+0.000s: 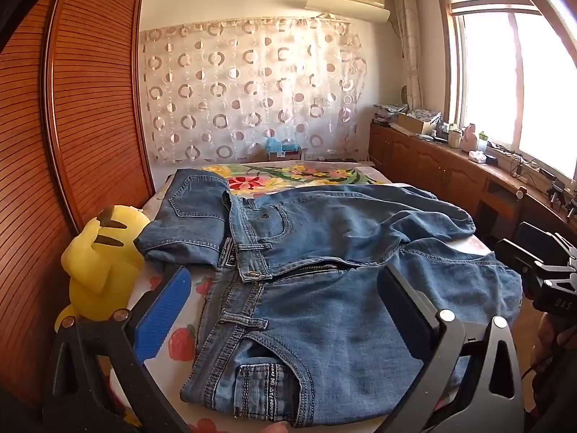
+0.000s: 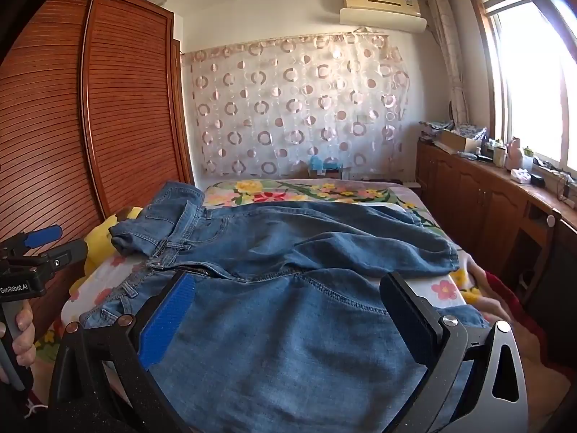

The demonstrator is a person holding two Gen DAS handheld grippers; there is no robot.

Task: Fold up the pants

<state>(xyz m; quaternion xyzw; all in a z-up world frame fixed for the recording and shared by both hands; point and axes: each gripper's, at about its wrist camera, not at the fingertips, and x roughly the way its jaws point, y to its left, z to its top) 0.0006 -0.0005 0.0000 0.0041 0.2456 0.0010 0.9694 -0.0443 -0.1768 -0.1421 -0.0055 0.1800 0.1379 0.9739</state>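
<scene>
Black fingers [image 1: 407, 310], blue ribbed pad [image 1: 164, 315], silver screws [image 1: 446, 315]

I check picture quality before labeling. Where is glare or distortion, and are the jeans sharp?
Left wrist view: the window is blown out white, the wardrobe bows from fisheye, the jeans are sharp. Right wrist view: same window glare, the near denim is slightly soft.

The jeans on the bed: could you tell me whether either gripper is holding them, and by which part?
Nothing is held. Both the left gripper and the right gripper are wide open above the jeans, fingers clear of the denim.
</scene>
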